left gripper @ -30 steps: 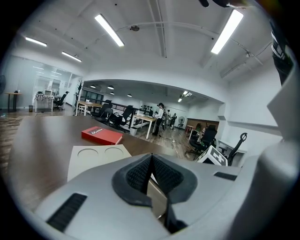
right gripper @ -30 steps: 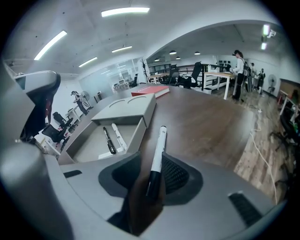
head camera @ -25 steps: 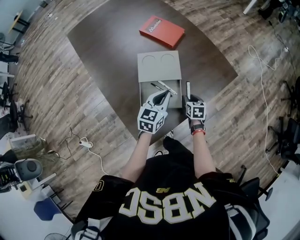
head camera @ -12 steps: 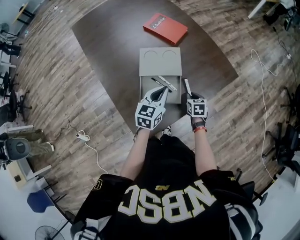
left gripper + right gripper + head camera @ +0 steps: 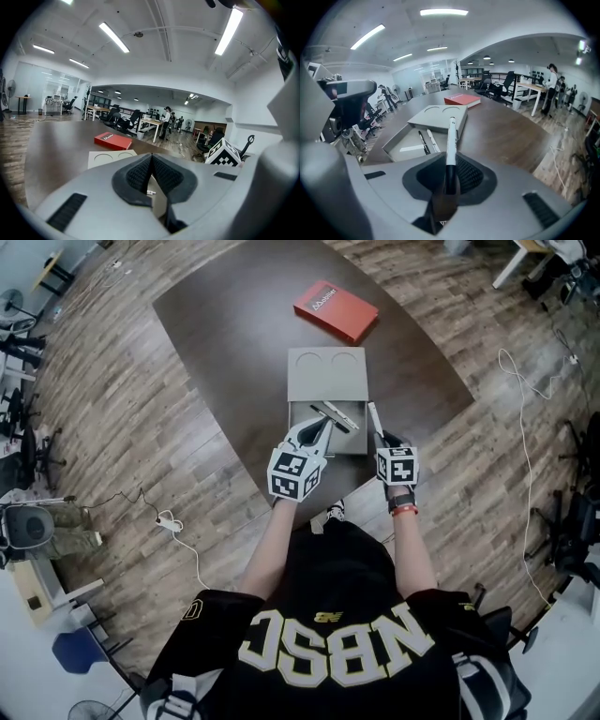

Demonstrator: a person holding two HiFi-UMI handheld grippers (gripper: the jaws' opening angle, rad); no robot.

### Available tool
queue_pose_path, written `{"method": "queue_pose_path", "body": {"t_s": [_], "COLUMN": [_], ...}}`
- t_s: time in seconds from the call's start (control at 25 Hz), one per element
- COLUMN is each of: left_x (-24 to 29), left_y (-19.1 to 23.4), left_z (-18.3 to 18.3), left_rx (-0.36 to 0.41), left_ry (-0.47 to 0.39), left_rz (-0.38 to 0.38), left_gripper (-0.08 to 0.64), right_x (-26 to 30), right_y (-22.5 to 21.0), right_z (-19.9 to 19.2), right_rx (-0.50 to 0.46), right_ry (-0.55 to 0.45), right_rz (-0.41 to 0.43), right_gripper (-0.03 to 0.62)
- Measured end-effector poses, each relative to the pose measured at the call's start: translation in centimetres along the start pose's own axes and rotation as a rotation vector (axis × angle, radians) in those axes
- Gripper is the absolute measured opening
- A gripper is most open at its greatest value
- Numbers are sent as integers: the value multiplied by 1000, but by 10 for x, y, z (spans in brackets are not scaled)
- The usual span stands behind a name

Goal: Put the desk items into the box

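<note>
An open grey box point(image 5: 349, 441) sits near the table's front edge, with its lid point(image 5: 325, 373) lying just behind it. A black pen point(image 5: 424, 142) and a white pen point(image 5: 432, 140) lie inside the box point(image 5: 405, 138). My right gripper point(image 5: 383, 439) is to the right of the box and is shut on the near end of a white marker with a black cap point(image 5: 451, 136). The marker point(image 5: 374, 416) points away from me along the box's right wall. My left gripper point(image 5: 316, 430) hovers over the box's near end, shut point(image 5: 151, 174) with nothing in it.
A red book point(image 5: 336, 310) lies at the far side of the dark table point(image 5: 234, 343), beyond the lid. Wooden floor surrounds the table, with a white cable point(image 5: 525, 409) at the right. Office desks and chairs stand in the distance.
The right gripper's jaws have closed on the marker beside the box. The left gripper stays over the box's near end. The head view has shifted slightly.
</note>
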State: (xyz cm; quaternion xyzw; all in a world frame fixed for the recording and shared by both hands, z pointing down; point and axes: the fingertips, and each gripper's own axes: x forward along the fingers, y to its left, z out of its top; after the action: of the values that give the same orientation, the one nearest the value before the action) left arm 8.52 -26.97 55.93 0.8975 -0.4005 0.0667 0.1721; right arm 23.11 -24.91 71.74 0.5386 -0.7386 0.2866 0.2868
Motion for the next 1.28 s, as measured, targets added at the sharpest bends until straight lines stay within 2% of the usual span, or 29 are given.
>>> {"method": "queue_pose_path", "body": {"t_s": [0.6, 1.0, 1.28], "left_x": [-26, -46, -57], "left_y": [52, 83, 101], "left_z": [16, 8, -2], "left_rx": [-22, -44, -68], "left_ry": [-43, -43, -27], "left_rz": [90, 174, 221], "left_gripper": [15, 15, 15], "right_x": [16, 46, 69], "right_y": [68, 111, 132], "right_z": [39, 38, 30], "right_rx": [-170, -292, -337], "right_ry": [4, 42, 96], "right_rz": [126, 223, 277], "right_gripper": [71, 71, 72]}}
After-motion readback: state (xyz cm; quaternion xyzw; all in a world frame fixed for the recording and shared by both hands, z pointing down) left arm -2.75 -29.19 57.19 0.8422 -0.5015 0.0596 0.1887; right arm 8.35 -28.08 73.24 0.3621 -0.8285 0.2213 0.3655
